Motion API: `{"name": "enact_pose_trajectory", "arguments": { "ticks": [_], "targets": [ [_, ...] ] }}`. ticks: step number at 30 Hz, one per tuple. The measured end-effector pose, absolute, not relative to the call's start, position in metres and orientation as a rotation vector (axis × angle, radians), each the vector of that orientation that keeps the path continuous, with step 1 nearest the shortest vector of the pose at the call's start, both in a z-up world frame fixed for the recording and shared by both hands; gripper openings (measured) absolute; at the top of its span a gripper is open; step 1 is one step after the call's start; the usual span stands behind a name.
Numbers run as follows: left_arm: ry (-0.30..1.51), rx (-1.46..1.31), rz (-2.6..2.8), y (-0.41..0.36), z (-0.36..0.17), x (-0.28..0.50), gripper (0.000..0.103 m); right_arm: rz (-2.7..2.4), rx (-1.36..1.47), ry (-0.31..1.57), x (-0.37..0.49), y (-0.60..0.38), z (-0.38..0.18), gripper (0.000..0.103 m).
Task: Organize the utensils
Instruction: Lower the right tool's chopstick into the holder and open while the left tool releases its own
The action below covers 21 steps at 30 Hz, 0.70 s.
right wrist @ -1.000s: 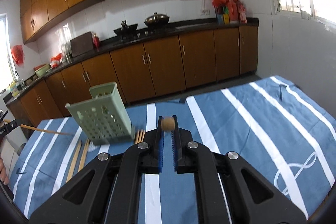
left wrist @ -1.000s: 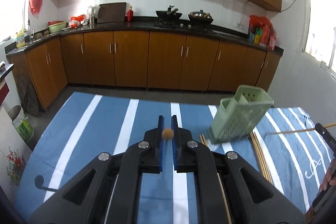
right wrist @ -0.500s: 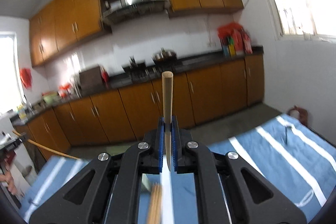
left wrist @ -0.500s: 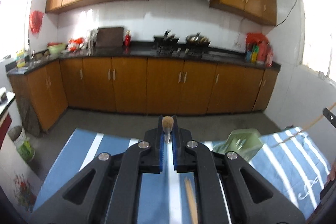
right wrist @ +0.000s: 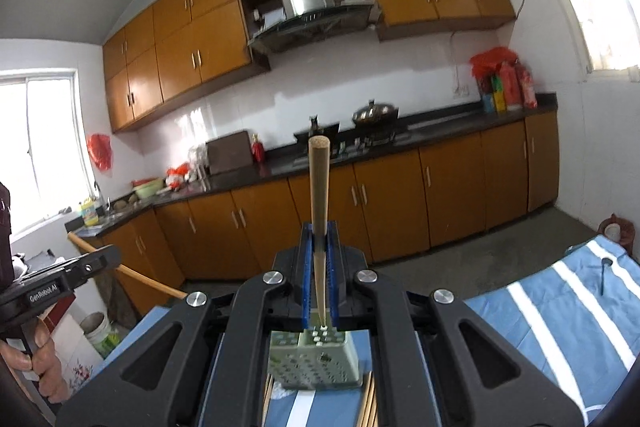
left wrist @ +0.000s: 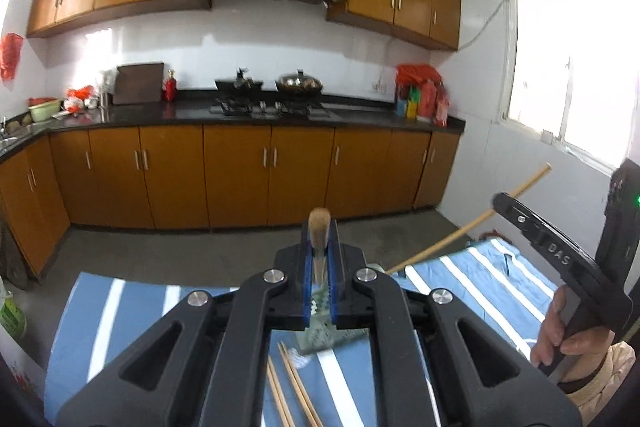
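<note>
There are two grippers, and each one pinches one chopstick; the left gripper [left wrist: 319, 267] is squeezed tight on a chopstick [left wrist: 319, 227] that points up; the right gripper [right wrist: 319, 267] is squeezed tight on a long chopstick [right wrist: 319, 187] whose thin tip points down at one green basket [right wrist: 314, 363] on the striped cloth [right wrist: 552, 311]; two loose chopsticks [left wrist: 292, 387] lie on the cloth by the basket; there may be more beside it, but the gripper hides that part.
</note>
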<state>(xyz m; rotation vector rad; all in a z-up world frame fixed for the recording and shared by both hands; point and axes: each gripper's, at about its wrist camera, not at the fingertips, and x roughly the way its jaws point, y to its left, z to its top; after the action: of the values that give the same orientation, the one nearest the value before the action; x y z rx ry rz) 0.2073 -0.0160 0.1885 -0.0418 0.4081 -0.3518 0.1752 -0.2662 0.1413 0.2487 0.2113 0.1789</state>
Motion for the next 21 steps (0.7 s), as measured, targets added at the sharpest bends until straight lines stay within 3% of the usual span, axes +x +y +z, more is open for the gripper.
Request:
{"name": "enact_pose_trajectory", "arguments": {
  "ticks": [14, 15, 17, 18, 21],
  "targets": [
    [0.51, -0.073, -0.335, -0.036, 0.13, 0.26, 0.009, 0.16, 0.224, 0.344, 0.203, -0.246, 0.12, 0.009],
    [0.515, -0.083, -0.341, -0.035, 0.128, 0.261, 0.011, 0.164, 0.226, 0.351, 0.203, -0.246, 0.119, 0.011],
    [0.506, -0.086, -0.339, -0.031, 0.13, 0.258, 0.017, 0.165, 0.227, 0.348, 0.199, -0.247, 0.121, 0.032],
    [0.496, -0.083, -0.335, -0.03, 0.132, 0.256, 0.021, 0.157, 0.227, 0.331, 0.194, -0.249, 0.123, 0.036],
    [0.47, -0.09, -0.325, -0.021, 0.137, 0.248, 0.023, 0.145, 0.233, 0.303, 0.185, -0.252, 0.128, 0.038]
  ]
}}
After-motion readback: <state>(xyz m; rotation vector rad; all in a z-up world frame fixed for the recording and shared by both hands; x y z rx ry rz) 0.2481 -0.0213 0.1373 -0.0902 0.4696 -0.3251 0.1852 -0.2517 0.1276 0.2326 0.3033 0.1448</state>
